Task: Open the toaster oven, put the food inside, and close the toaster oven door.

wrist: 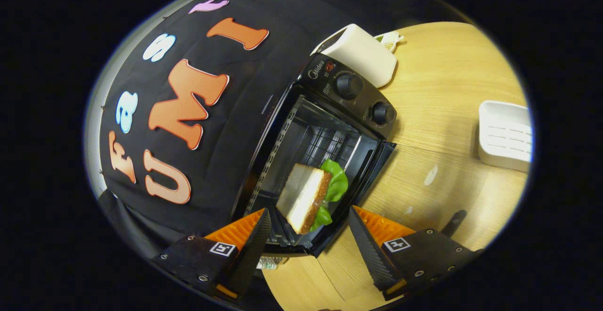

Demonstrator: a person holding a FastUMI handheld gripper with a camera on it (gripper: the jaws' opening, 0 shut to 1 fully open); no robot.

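we find the oven (330, 127) standing on a wooden table (447, 80), its back toward the black cloth wall. the whole view is tilted, so the oven appears leaning. its door (330, 233) is down and fully open, the lip of it reaching toward the gripper (308, 235). the cavity is exposed; we note a wire rack (325, 143) inside and a perforated side wall. two knobs (348, 85) sit on the control panel beside the cavity, with a small red lamp just above them.

the sandwich (308, 193) rests at the mouth of the oven, at the front of the cavity by the door hinge. it stands on edge, pale bread face showing, brown crust along one side, and green lettuce (335, 181) sticking out behind and below it. we cannot tell whether it sits on the rack or on the door itself.

the gripper is spread wide. its two fingers lie either side of the open door's edge, and the sandwich is just ahead of them, in line with the gap. neither finger touches the sandwich; clear space shows on both sides. the gripper holds nothing.

other items on the table: a cream toaster (365, 54) directly behind the oven, touching or nearly touching it; a small pale object with green print (390, 41) beyond that; a white tray (505, 134) well apart, off to the knob side of the oven. a pale scuff (430, 175) marks the table between oven and tray.
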